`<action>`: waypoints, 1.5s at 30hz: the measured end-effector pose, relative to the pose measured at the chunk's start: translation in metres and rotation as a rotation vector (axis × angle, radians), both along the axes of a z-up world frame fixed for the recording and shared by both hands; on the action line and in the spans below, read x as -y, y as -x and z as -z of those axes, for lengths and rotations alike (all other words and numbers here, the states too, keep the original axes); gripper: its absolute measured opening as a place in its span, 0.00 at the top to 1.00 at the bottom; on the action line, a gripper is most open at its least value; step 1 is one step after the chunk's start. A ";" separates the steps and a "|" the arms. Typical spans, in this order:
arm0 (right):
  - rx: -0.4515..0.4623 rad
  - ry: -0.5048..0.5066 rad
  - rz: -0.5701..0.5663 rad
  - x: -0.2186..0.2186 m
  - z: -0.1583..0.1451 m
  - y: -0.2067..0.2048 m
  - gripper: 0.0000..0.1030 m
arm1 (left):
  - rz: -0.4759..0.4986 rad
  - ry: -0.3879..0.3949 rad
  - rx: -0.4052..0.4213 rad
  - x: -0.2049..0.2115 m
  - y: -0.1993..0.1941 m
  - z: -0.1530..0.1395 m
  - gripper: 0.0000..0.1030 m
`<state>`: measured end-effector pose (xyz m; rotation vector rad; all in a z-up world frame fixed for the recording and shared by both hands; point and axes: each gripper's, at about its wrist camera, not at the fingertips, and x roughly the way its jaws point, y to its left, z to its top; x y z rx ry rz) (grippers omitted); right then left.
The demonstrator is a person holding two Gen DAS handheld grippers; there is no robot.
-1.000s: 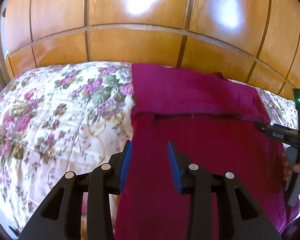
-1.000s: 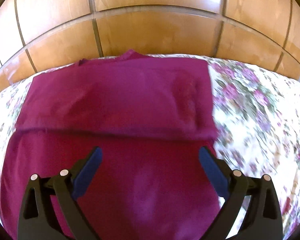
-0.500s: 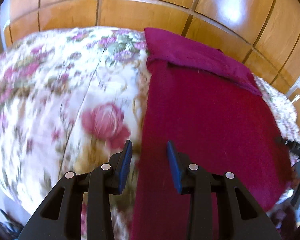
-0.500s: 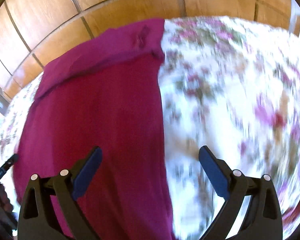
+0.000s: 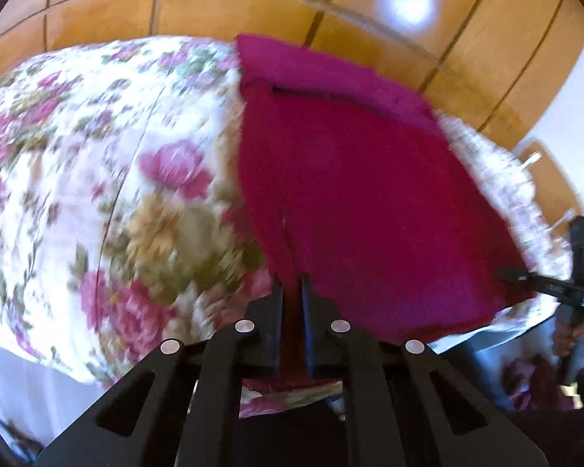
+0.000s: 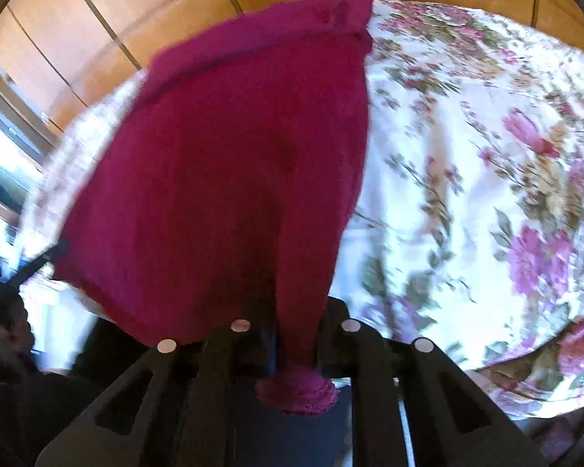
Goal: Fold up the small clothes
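Grippers (image 5: 291,292) (image 6: 294,334) now clamped, apparently, on garment (image 5: 362,202) corners

Garment (image 5: 362,202) lies on bedspread (image 5: 97,179), stretching ahead from both grippers toward wooden panelling (image 5: 253,4) behind. Left gripper (image 5: 291,292) sits at its near-left corner, right gripper (image 6: 296,334) at near-right.

A plain magenta garment (image 5: 362,202) lies on a white bedspread (image 5: 97,163) printed with pink, purple and olive flowers.
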<state>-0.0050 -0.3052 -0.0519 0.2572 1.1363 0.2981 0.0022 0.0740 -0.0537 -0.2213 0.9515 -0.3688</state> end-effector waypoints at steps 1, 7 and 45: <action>0.023 -0.045 0.002 0.001 -0.009 -0.003 0.89 | 0.014 0.049 0.023 -0.002 -0.003 -0.012 0.93; 0.115 -0.214 0.072 0.011 -0.042 -0.054 0.89 | -0.010 0.173 0.070 -0.002 -0.051 -0.041 0.93; 0.160 -0.135 0.163 0.049 -0.024 -0.093 0.92 | -0.028 0.081 -0.004 -0.013 -0.122 0.000 0.87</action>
